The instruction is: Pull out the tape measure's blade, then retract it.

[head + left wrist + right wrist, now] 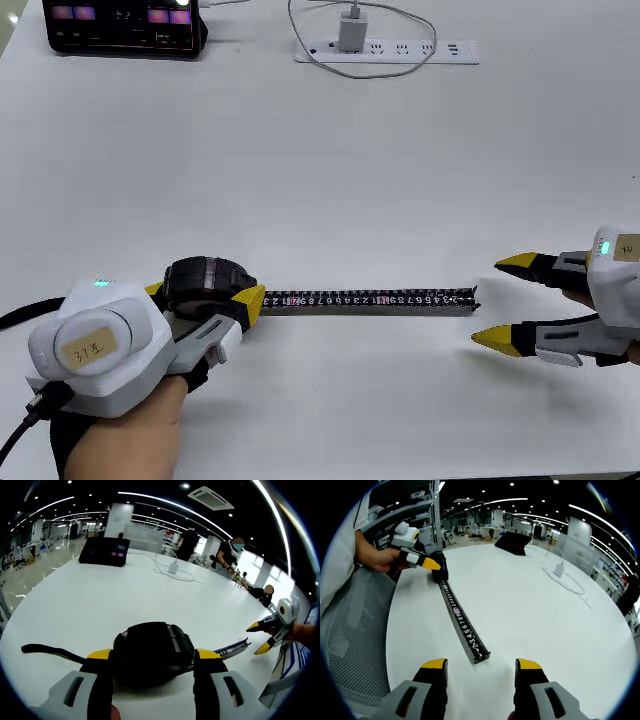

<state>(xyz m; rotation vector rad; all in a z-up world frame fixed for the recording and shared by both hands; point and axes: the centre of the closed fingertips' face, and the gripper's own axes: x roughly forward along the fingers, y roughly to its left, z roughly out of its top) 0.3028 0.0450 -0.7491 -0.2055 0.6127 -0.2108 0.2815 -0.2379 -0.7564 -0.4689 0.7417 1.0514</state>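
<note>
A black tape measure case lies on the white table with my left gripper shut on it; in the left gripper view the case sits between the yellow-tipped fingers. Its dark blade stretches right along the table and ends at a hook tip. My right gripper stands open just right of that tip, apart from it. In the right gripper view the blade runs away from my open right gripper to the case and the left gripper.
A white power strip with a plugged charger and cable lies at the back. A dark tablet-like device stands at the back left. A black cord trails from the case. People stand beyond the table.
</note>
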